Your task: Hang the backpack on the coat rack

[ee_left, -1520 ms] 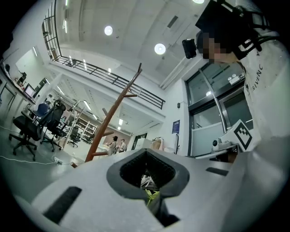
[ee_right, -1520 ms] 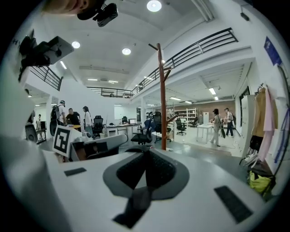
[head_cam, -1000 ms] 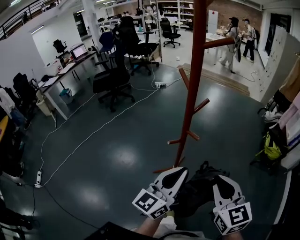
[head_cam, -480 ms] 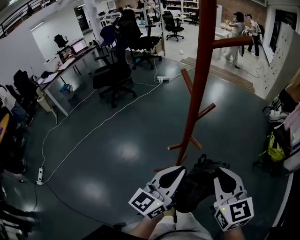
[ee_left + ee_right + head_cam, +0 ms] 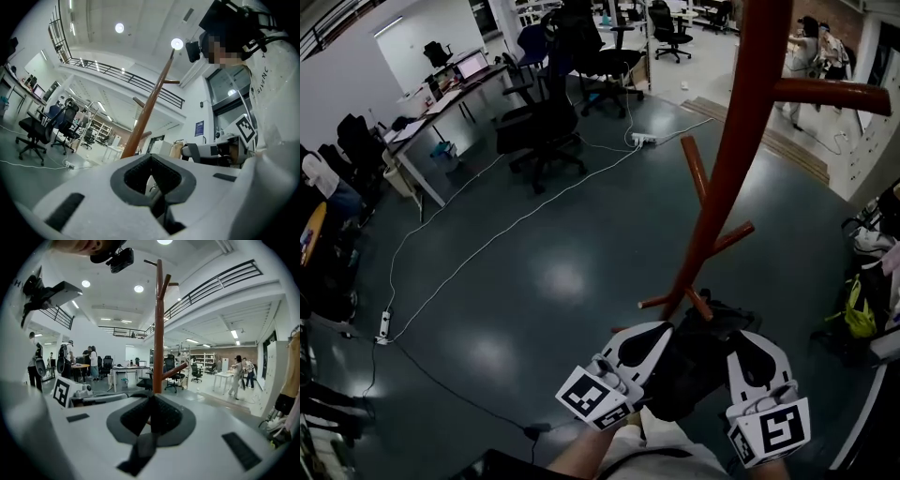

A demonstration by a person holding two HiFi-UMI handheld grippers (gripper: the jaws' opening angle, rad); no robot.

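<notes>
The red-brown coat rack point(image 5: 741, 141) rises at the right of the head view, with pegs angled up along its pole. A black backpack point(image 5: 694, 361) hangs between my two grippers just in front of the rack's lower pegs. My left gripper point(image 5: 649, 339) is shut on a dark backpack strap point(image 5: 161, 213). The right gripper point(image 5: 755, 352) is shut on another black strap point(image 5: 143, 448). In the left gripper view the rack point(image 5: 150, 108) stands tilted beyond the jaws. In the right gripper view it point(image 5: 159, 324) stands straight ahead and close.
Office chairs point(image 5: 539, 131) and desks point(image 5: 441, 103) stand at the back left. White cables point(image 5: 487, 248) and a power strip point(image 5: 384, 323) cross the grey floor. Bags point(image 5: 858, 314) lie along the right wall. Two people point(image 5: 816, 47) stand far back right.
The rack has come nearer and looms larger in the head view. Both grippers stay shut on the backpack and sit slightly higher, closer to the lower pegs.
</notes>
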